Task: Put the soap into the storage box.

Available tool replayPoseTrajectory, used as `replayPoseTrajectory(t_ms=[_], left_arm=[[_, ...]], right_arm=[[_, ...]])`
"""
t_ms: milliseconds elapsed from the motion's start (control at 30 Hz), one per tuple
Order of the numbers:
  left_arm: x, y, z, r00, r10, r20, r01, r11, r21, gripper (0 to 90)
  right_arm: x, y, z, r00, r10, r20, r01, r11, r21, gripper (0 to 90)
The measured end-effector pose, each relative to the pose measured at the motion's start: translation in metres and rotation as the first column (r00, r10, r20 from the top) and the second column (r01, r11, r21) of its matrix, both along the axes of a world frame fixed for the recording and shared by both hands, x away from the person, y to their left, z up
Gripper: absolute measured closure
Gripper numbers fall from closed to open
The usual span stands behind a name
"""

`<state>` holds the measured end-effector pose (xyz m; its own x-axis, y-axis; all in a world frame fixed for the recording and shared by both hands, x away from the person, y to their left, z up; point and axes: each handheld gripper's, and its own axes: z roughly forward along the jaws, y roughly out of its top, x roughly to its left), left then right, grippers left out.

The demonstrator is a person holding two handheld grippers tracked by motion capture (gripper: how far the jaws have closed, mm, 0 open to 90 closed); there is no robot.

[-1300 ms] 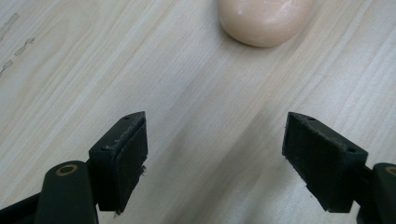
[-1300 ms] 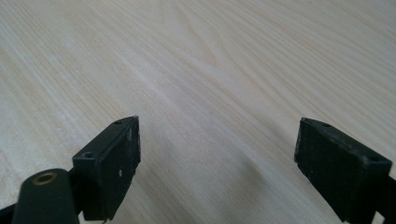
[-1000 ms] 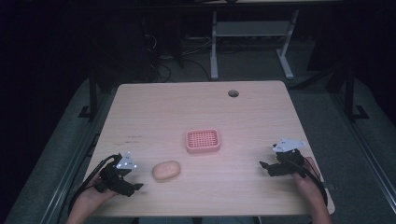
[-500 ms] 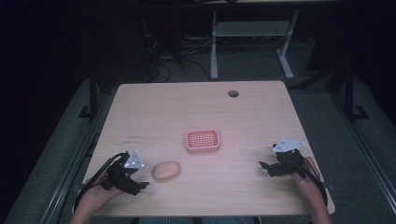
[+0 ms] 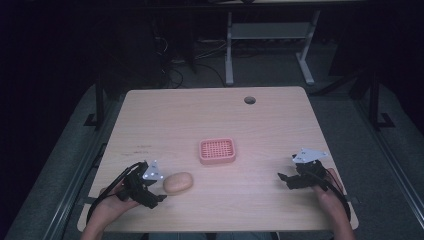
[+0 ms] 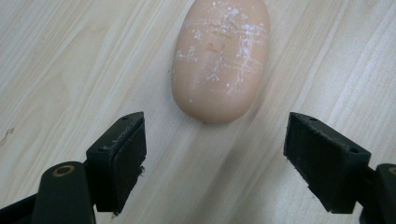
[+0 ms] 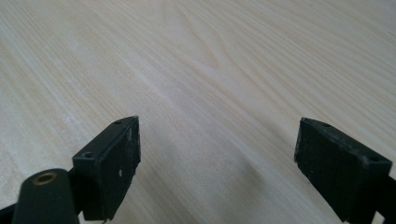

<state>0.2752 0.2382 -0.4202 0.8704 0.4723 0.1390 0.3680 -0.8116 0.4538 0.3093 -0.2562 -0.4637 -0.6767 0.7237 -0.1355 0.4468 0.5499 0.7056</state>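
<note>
I work in what looks like a lab or test room: my bare pale wooden desk has a cable hole, stands on grey carpet, and beyond it cables tangle under a white metal desk frame.

Matt tan potato with scuffed, dusty skin lies on a smooth pale wood-grain table.

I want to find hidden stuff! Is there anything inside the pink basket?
The pink basket looks empty: its grid bottom shows and nothing sits in it. The table under it is covered. The tan soap lies outside it, just ahead of the open left claw.
</note>
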Motion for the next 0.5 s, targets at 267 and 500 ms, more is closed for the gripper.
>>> replayPoseTrajectory(t_ms=[267, 500], left_arm=[[0.0024, -0.0048, -0.0019, 0.9999, -0.011, -0.007, 0.011, 0.9998, 0.015, 21.0], [0.0042, -0.0085, -0.0015, 0.9997, -0.022, -0.011, 0.022, 0.9997, 0.015, 21.1]], right_arm=[[-0.0002, 0.0, 0.0002, 1.0, -0.001, 0.0, 0.001, 1.0, 0.002, 13.9], [-0.0006, 0.0001, 0.0004, 1.0, 0.001, 0.002, -0.001, 1.0, 0.001, 13.9]])
